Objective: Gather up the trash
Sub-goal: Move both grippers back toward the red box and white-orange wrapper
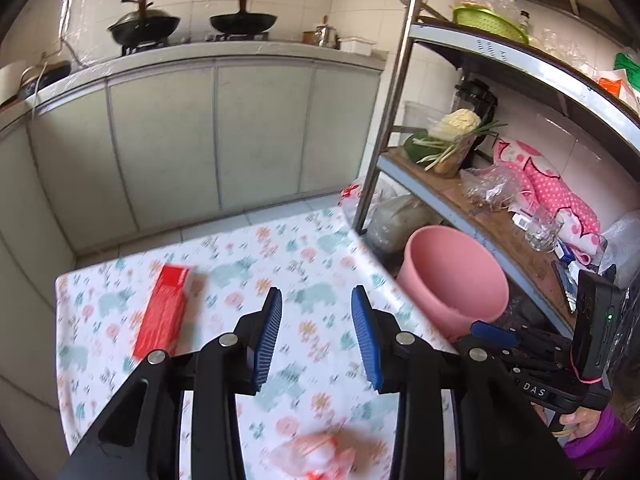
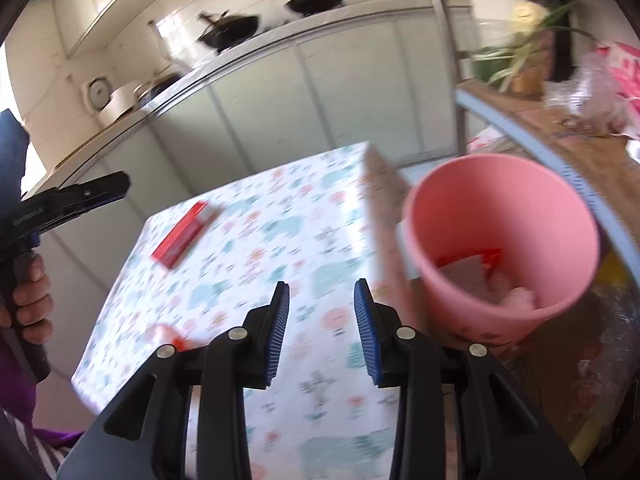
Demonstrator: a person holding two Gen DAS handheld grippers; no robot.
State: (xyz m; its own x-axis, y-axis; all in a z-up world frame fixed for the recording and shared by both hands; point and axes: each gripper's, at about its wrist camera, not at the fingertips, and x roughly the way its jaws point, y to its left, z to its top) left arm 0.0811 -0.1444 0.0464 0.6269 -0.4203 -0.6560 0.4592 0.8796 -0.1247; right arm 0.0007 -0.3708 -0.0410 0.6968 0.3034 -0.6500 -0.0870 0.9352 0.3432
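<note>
A long red box [image 1: 162,311] [image 2: 183,233] lies on the flower-patterned tablecloth [image 1: 312,264] [image 2: 256,248] toward its far left. A crumpled white and orange plastic wrapper [image 1: 316,454] [image 2: 166,335] lies near the table's front edge. The pink bucket [image 1: 454,280] [image 2: 500,248] stands off the table's right side and holds red and grey scraps. My left gripper [image 1: 317,322] hovers open over the cloth with nothing between its blue pads. My right gripper [image 2: 322,320] is open too, empty, above the table just left of the bucket.
A metal shelf rack [image 1: 516,216] crowded with bags, greens and jars rises right behind the bucket, with its post [image 1: 390,104] at the table's far corner. Grey cabinets [image 1: 208,136] under a counter with two woks stand beyond the table. A hand [image 2: 30,300] holds the other gripper's handle.
</note>
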